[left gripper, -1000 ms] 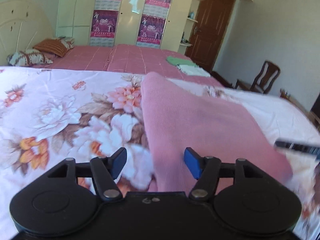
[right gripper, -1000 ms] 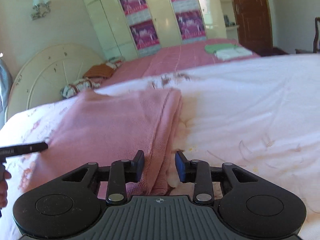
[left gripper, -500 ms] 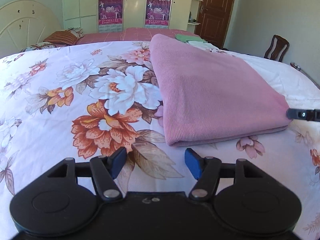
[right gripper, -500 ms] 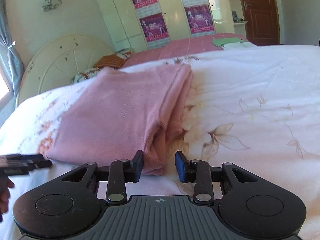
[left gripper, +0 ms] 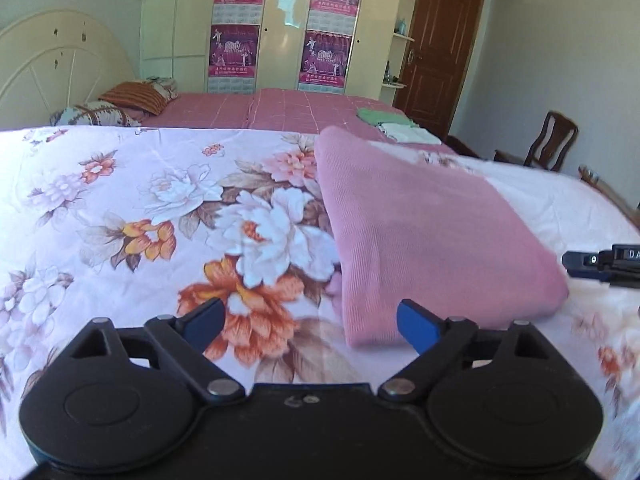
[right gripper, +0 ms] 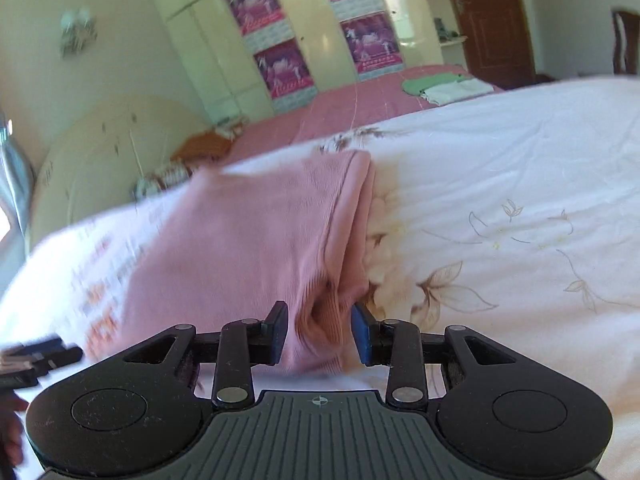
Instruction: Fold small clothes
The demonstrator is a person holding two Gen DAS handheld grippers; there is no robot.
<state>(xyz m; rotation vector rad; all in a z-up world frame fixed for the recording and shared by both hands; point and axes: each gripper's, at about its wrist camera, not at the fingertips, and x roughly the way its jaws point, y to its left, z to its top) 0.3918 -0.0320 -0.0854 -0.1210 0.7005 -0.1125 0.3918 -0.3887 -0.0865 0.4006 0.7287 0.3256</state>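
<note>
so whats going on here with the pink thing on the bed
A person with a gripper in each hand is folding a pink garment on a floral bedsheet. The right gripper is shut on the bunched corner of the garment nearest it. The left gripper has just been opening: its jaws stand wide with nothing between them, beside the garment's near edge. The garment already lies folded into a rectangle.

Ahead of the jaws, beyond the floral bedsheet (left gripper: 120,200), a cream wardrobe (left gripper: 280,28) bearing magenta posters (left gripper: 234,52); brown door (left gripper: 436,52) and wooden chair (left gripper: 554,146) rightward, arched headboard (left gripper: 60,68) leftward, sunlit.
</note>
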